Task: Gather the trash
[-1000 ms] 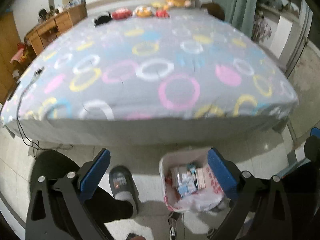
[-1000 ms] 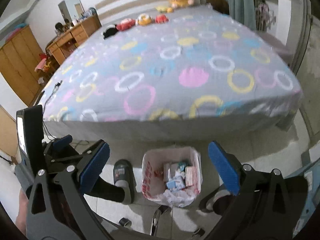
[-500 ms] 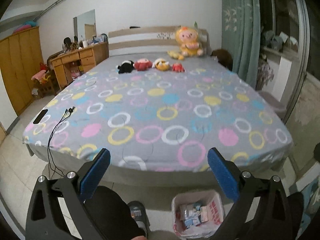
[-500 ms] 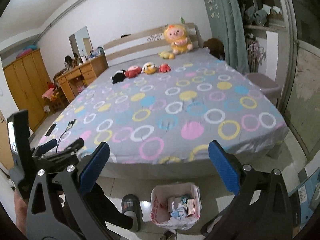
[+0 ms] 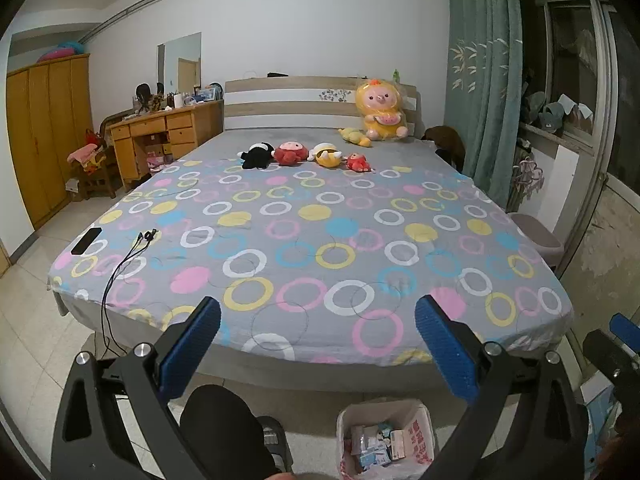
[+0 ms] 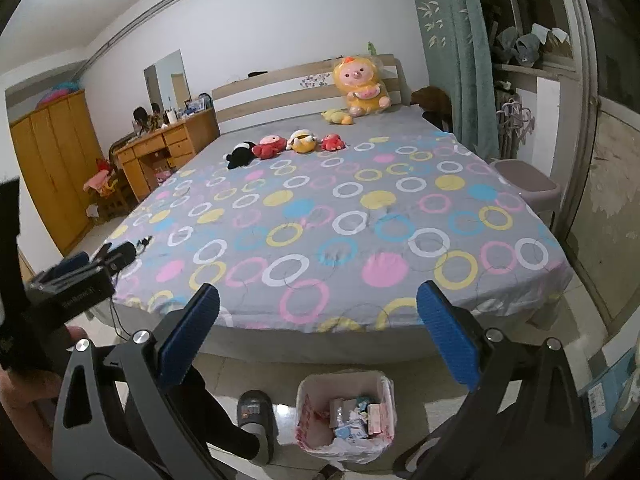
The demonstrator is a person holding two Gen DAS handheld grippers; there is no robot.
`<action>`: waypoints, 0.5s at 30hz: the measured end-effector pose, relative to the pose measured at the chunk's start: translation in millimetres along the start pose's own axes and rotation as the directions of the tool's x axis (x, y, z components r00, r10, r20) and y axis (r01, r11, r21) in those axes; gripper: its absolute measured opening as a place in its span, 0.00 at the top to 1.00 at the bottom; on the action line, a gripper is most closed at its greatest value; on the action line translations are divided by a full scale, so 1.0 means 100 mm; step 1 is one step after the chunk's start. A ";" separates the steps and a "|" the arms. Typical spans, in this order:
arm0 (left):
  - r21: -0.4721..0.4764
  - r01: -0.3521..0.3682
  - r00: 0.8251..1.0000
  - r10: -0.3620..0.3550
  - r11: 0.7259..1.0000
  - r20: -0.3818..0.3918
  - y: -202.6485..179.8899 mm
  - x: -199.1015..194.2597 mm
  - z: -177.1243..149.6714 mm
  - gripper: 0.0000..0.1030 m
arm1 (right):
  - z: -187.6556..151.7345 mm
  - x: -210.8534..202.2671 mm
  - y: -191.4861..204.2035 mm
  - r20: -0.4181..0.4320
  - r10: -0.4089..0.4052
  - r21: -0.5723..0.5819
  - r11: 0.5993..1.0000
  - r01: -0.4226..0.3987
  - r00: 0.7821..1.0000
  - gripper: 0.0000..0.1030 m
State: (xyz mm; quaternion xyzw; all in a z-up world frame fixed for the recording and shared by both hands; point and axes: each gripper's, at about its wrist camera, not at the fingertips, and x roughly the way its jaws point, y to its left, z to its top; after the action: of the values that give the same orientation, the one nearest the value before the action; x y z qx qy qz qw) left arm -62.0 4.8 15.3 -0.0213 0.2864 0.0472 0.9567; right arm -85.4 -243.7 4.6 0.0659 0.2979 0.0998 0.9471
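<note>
Left gripper (image 5: pixel 316 344): blue-padded fingers spread wide apart, nothing between them; held level, facing the bed from its foot end.
Right gripper (image 6: pixel 318 336): fingers likewise spread wide, nothing held; also faces the bed, from a spot further toward the window side.
Trash bin (image 6: pixel 346 416): small bin lined with a white bag with red print, on the tiled floor at the foot of the bed. Sits below and between the right gripper's fingers, closer to its right finger line than its left. In the left wrist view the bin (image 5: pixel 386 438) lies low under the right-hand finger, at the bottom edge.
Bin contents: small boxes and wrappers, blue, white and pink; individual items too small to identify.
Bed (image 5: pixel 312 240): grey sheet with coloured rings and dots, beyond both grippers.
Plush toys (image 5: pixel 304 154): row of four small ones near the head end; large yellow plush (image 5: pixel 380 110) against the headboard.
Phone (image 5: pixel 86 241): dark, flat on the bed's left edge, with a black cable (image 5: pixel 120 268) just beside it running off the mattress to the floor.
Slipper (image 6: pixel 254 414): grey, on the person's foot, on the floor just left of the bin, not touching it.
Desk (image 5: pixel 164 136): wooden, left of the headboard.
</note>
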 end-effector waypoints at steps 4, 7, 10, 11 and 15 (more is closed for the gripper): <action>0.000 -0.002 1.000 0.002 1.000 0.008 0.01 -0.02 0.01 0.08 | -0.02 0.01 0.02 -0.004 0.002 0.001 1.000 -0.002 1.000 0.06; -0.002 -0.003 1.000 0.003 1.000 0.010 0.03 -0.04 0.02 0.08 | -0.03 0.01 0.03 -0.003 0.000 -0.001 1.000 0.000 1.000 0.06; -0.006 -0.004 1.000 0.004 1.000 0.023 0.04 -0.07 0.03 0.08 | -0.05 0.02 0.04 -0.003 0.004 -0.003 1.000 -0.004 1.000 0.06; -0.006 -0.004 1.000 0.005 1.000 0.025 0.04 -0.08 0.03 0.08 | -0.05 0.01 0.04 -0.003 0.004 -0.004 1.000 -0.004 1.000 0.06; -0.014 -0.011 1.000 0.012 1.000 0.025 0.06 -0.09 0.03 0.08 | -0.04 0.04 0.04 -0.008 0.002 -0.007 1.000 -0.002 1.000 0.06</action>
State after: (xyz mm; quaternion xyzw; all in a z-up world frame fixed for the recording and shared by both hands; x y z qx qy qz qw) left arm -68.4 9.8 22.8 -0.0259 0.2743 0.0550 0.9597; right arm -84.7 -238.6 -0.3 0.0625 0.3013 0.1023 0.9460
